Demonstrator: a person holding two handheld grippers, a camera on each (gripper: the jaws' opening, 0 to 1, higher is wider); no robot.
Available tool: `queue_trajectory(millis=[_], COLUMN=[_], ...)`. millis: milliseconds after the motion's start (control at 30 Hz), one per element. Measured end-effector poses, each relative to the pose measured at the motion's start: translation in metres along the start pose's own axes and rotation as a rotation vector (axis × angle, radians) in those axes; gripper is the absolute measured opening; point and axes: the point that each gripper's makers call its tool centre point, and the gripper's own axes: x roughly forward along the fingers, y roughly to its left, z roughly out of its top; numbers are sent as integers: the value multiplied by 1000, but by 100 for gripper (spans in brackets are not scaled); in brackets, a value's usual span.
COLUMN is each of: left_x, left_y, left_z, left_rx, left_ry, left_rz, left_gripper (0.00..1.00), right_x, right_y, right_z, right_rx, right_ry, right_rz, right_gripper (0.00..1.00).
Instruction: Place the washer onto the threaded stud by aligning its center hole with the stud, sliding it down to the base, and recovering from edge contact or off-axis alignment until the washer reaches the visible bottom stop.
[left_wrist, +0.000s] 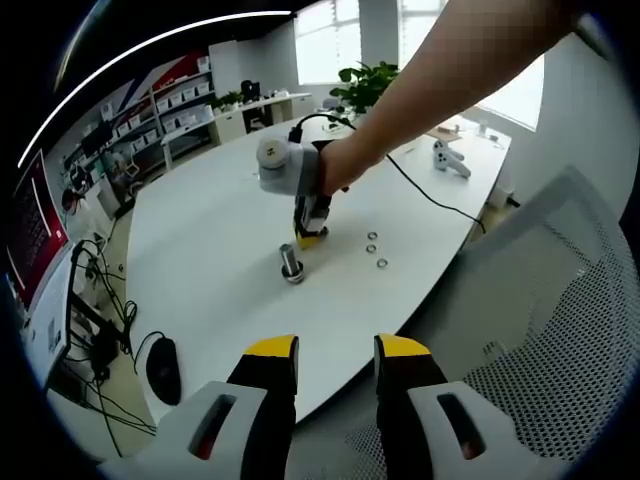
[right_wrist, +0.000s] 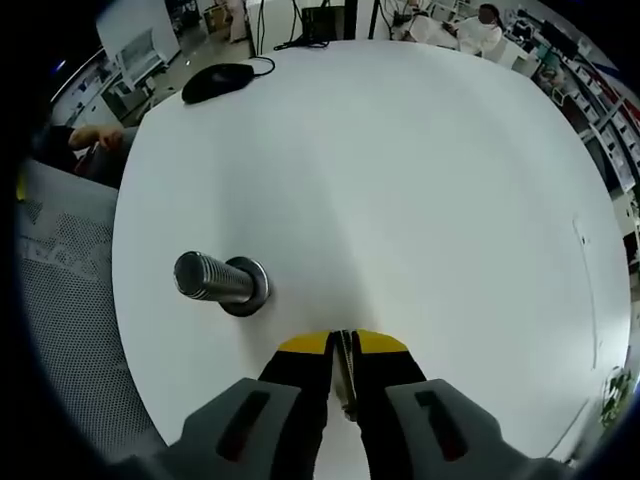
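Note:
The threaded stud (right_wrist: 213, 277) stands upright on its round base on the white table (right_wrist: 400, 180), left of and just ahead of my right gripper (right_wrist: 343, 345). The right jaws are shut on a thin washer (right_wrist: 346, 380), seen edge-on between the yellow tips. From the left gripper view, the right gripper (left_wrist: 310, 238) points down at the table just right of the stud (left_wrist: 291, 264), held by a person's hand. My left gripper (left_wrist: 337, 348) hangs open off the table's near edge, nothing between its jaws.
Three loose washers (left_wrist: 374, 248) lie on the table right of the stud. A white mesh chair (left_wrist: 560, 300) is at the table edge. A black mouse (right_wrist: 218, 80) and a cable lie far across the table (left_wrist: 220, 250). A white controller (left_wrist: 450, 158) sits at the back.

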Motion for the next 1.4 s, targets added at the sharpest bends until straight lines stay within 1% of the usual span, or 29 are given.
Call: queue_trajectory(millis=[133,333,500,633,733,867,967,1133,1233,1400], left_x=[0,0,0,0,1,1,1,1,2,2], left_y=[0,1,1,1,1,2,3,3,3,2], left_z=[1,1,1,0,-1,-1,-2,-3,-4,-6], left_rx=[-1,-1,-2,-3,-3,-6,-11,-16,-15,-15], left_ry=[-4,-4,-2,3,8,10,13,20,26,35], left_rz=[2,3,4,4,5,9,11,13,11,10], left_gripper=[28,28,28,28,28,28,28,28,28,28], right_x=[0,-4,-11,-18,-27,-35,-41,-48,-52,-59], right_y=[2,4,5,2,1,0,0,-4,-7,-5], right_z=[-1,-3,-6,-7,-10,-20,-25,-36,-39,-42], right_rx=[-25,1,-31,-20,9,23,20,72,87,105], right_ry=[7,-10,-22,-54,-103,-121,-149,-199,-226,-275], right_rz=[-13,-6,-12,-19,-24,-38,-46,-69,-87,-102], right_gripper=[10,9,9,9,9,9,9,9,9,9])
